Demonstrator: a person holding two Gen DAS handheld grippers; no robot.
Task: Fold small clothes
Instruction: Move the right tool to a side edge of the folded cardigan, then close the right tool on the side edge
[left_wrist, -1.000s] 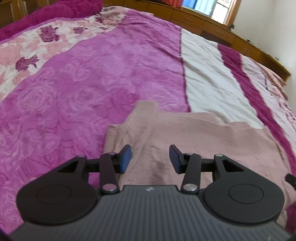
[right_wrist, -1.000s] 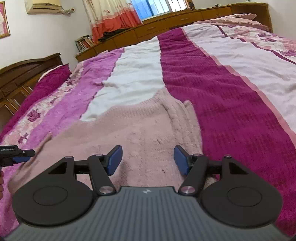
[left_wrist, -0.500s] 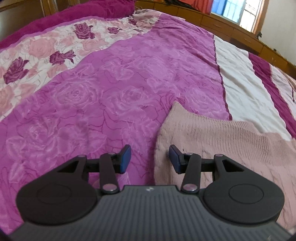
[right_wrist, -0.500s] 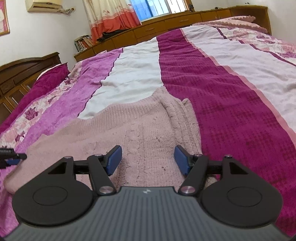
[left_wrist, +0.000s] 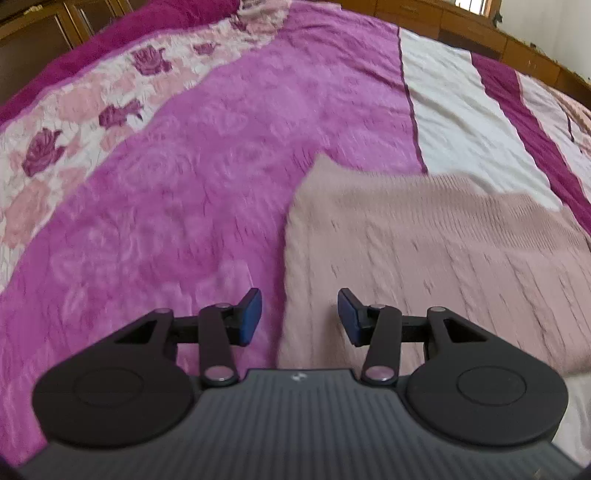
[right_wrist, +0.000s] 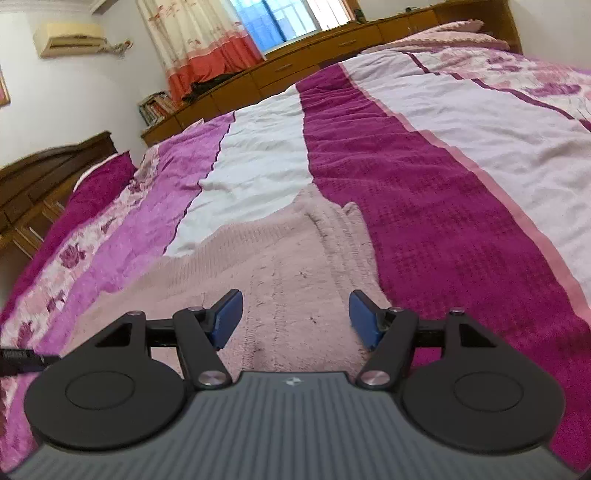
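Left gripper: released, held over the left edge of pink knit garment | Right gripper: released, nothing grasped, garment spread ahead on bedspread

No readable text; small logo on each claw body, illegible.

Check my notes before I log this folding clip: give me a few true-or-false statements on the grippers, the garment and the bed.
1. The left gripper is open. True.
2. The right gripper clamps the pink knit garment. False: its jaws are apart, holding nothing.
3. The garment's side edge lies between the left gripper's fingers. True.
4. The garment is rolled into a ball. False: it lies spread flat.
5. It lies on a striped bedspread. True.
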